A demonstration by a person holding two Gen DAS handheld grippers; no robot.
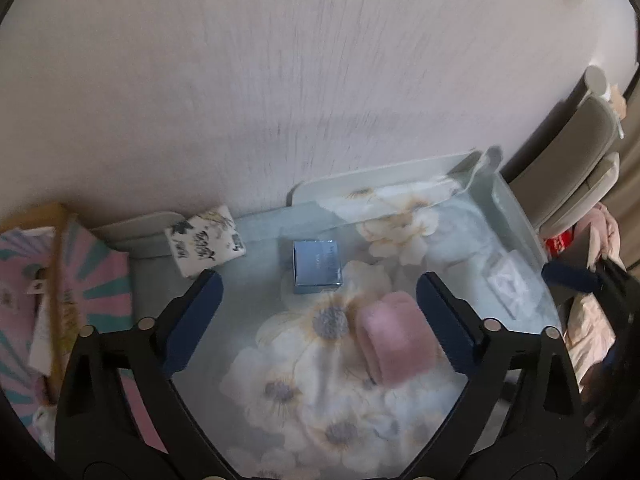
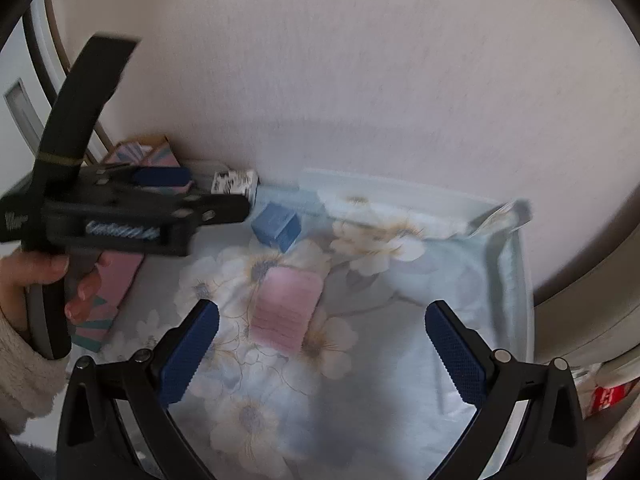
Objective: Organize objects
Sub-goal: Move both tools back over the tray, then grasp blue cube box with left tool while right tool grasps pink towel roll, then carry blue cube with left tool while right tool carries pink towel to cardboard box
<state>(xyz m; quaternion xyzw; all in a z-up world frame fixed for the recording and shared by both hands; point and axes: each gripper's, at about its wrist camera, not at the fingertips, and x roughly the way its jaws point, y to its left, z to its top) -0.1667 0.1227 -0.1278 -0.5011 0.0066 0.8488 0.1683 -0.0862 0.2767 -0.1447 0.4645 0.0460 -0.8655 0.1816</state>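
My left gripper [image 1: 320,312] hangs open over a flower-print cloth [image 1: 304,380]. A pink fuzzy roll [image 1: 394,344] lies on the cloth just inside its right finger, not pinched. Beyond the fingertips sit a small blue box [image 1: 317,266] and a white packet with black lettering [image 1: 204,240]. My right gripper [image 2: 324,344] is also open and empty, above the same cloth [image 2: 360,380], with the pink roll [image 2: 286,312] ahead of its left finger and the blue box [image 2: 276,226] farther on. A hand [image 2: 40,276] holds the left gripper [image 2: 192,196] at the left of the right wrist view.
A pale raised rim [image 1: 380,168] borders the cloth against a pinkish wall. A pink and teal patterned box [image 1: 80,300] stands at the left. A clear packet [image 1: 508,284] lies at the right, near a blue finger of the right gripper [image 1: 568,276]. Beige cushions [image 1: 580,152] lie beyond.
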